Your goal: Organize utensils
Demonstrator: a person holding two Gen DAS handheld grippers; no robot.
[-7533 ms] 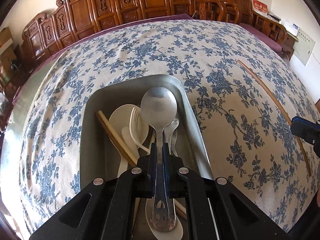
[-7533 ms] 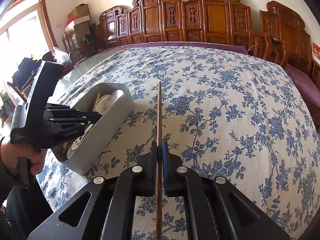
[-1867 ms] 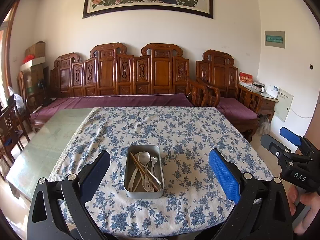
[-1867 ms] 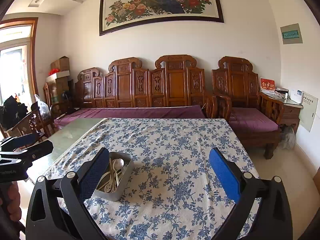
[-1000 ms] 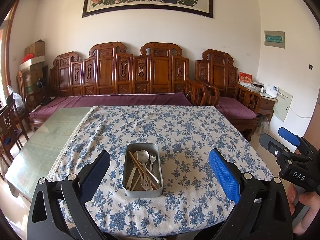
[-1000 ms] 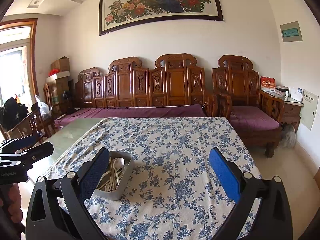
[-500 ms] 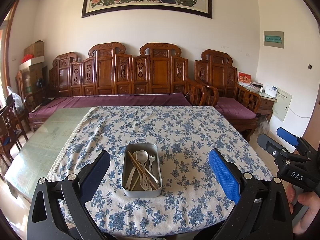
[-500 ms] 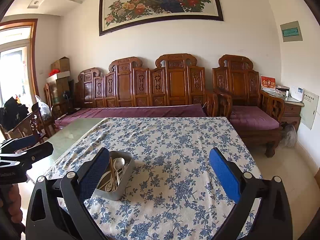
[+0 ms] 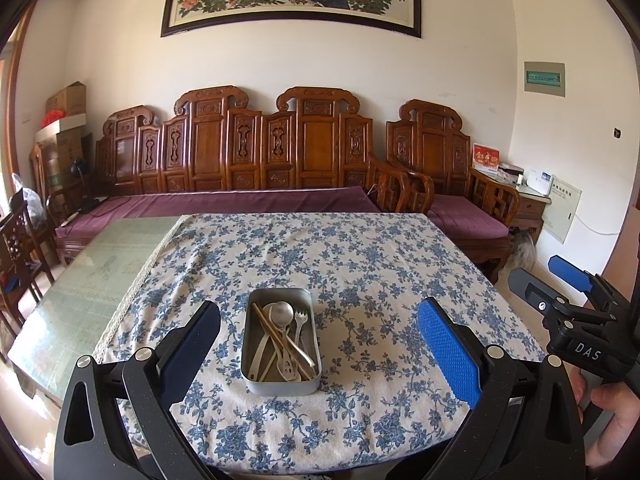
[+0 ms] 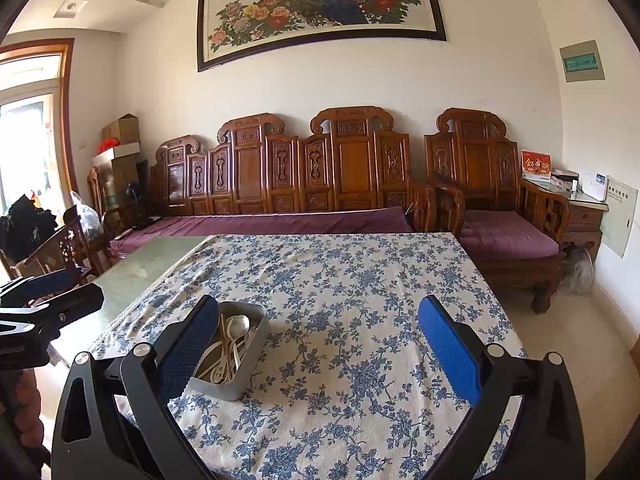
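Note:
A grey metal tray (image 9: pixel 251 360) sits on the blue floral tablecloth near the table's front edge. It holds a metal spoon (image 9: pixel 282 313), a fork (image 9: pixel 301 316), wooden chopsticks (image 9: pixel 274 334) and white plastic utensils. The tray also shows in the right wrist view (image 10: pixel 248 364). My left gripper (image 9: pixel 320 344) is open and empty, held back from the table, with the tray between its fingers in view. My right gripper (image 10: pixel 316 344) is open and empty, to the right of the tray. It also shows at the right edge of the left wrist view (image 9: pixel 568 300).
The tablecloth (image 9: pixel 360 264) covers most of the table; a bare green glass strip (image 9: pixel 92 276) lies on the left. Carved wooden benches with purple cushions (image 9: pixel 224 204) stand behind. A wooden chair (image 9: pixel 20 248) is at the left.
Earlier the left gripper held the metal spoon over the tray and the right held a chopstick. Both are now in the tray and both grippers are open and pulled back. Over the last second almost nothing moves.

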